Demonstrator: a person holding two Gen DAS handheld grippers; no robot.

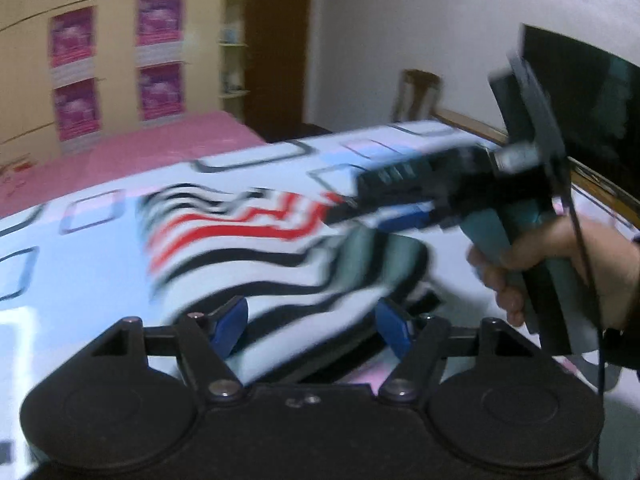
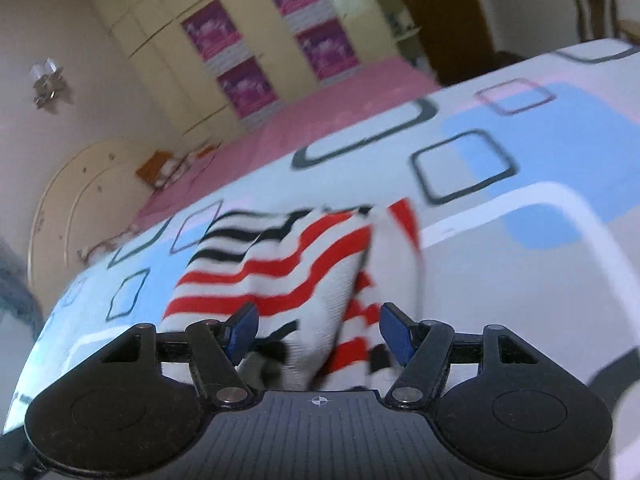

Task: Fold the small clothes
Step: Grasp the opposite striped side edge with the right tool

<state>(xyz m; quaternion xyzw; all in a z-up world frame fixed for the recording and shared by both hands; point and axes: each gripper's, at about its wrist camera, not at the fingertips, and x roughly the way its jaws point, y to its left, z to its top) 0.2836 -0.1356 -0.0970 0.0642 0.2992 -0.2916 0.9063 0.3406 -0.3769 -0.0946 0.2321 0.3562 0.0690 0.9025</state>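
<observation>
Bedroom — cream wardrobe (image 2: 224, 80) with purple posters behind, pink bed (image 1: 132, 156) beyond, nearer bed covered by a pale sheet (image 2: 520, 240) printed with blue patches and rounded squares. Striped garment (image 2: 280, 264), white with red and black bands, lies rumpled on that sheet, partly bunched, not folded flat. Long axis hard to tell — blur. Right claw (image 2: 318, 330): jaws wide apart, gripping nothing, garment directly ahead and reaching between the blue fingers. Left claw (image 1: 312, 326): also spread wide, empty, black-striped end of garment just in front. Both about equally near; cloth lies forward of each, right claw over the red-striped part.
</observation>
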